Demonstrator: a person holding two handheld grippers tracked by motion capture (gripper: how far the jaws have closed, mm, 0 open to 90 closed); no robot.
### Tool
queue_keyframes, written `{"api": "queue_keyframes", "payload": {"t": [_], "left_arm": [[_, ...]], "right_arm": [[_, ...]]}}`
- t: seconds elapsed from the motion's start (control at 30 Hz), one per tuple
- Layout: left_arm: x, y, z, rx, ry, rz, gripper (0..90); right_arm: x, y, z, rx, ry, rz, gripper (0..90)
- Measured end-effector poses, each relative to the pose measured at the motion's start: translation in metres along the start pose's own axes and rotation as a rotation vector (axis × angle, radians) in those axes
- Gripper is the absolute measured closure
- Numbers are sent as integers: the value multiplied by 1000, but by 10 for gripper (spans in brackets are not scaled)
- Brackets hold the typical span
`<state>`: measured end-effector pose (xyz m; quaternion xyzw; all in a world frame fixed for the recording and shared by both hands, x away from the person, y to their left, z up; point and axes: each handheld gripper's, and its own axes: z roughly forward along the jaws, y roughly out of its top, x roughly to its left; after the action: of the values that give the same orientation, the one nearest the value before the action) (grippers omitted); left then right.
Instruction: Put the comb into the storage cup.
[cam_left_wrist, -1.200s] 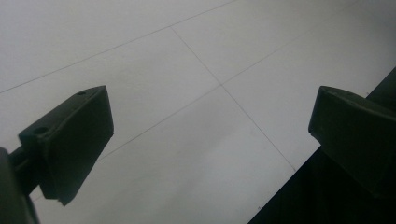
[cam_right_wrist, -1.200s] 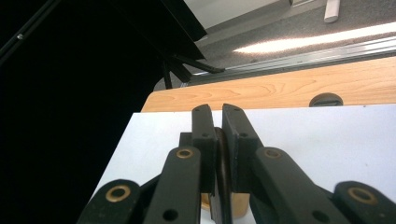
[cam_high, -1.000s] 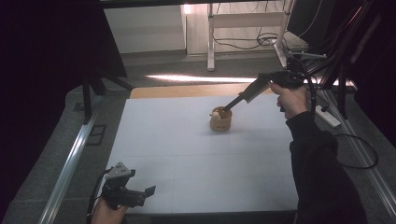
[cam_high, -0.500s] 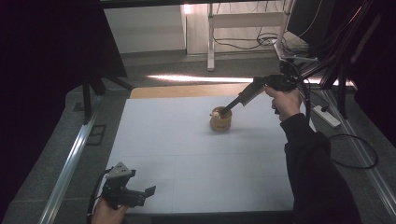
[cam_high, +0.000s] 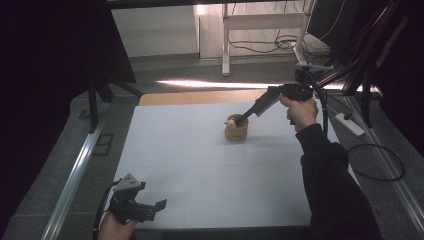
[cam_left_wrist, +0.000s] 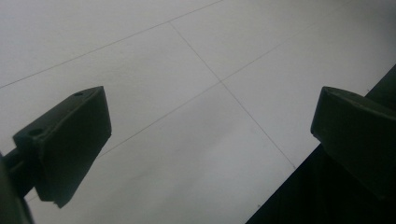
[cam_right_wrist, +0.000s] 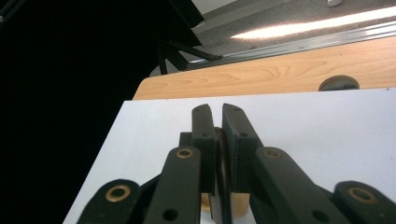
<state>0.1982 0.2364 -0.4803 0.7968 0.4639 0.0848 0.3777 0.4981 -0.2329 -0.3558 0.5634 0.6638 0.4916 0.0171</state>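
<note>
Right gripper (cam_high: 241, 119), centre frame, clamps the wooden cup (cam_high: 236, 129) rim; tilting could tip it. Left gripper (cam_high: 150, 209), lower left, gapes idle

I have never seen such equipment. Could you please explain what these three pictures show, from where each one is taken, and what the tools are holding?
A person works at a white table with a hand-held two-jaw gripper in each hand. The high view looks down from above. The left gripper rests near the front edge; its own camera shows its jaws wide apart over bare table, holding nothing. The right gripper reaches to a small wooden cup standing farther back. Its camera looks along its jaws, which stand nearly together, apparently pinching the cup's rim. Something pale lies inside the cup, too small to identify.
</note>
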Motion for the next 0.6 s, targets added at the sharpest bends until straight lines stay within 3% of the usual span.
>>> {"api": "queue_keyframes", "payload": {"t": [0.6], "left_arm": [[0,0,0,2,-3,4,0]], "right_arm": [[-3,-9,16,26,11,18,846]]}}
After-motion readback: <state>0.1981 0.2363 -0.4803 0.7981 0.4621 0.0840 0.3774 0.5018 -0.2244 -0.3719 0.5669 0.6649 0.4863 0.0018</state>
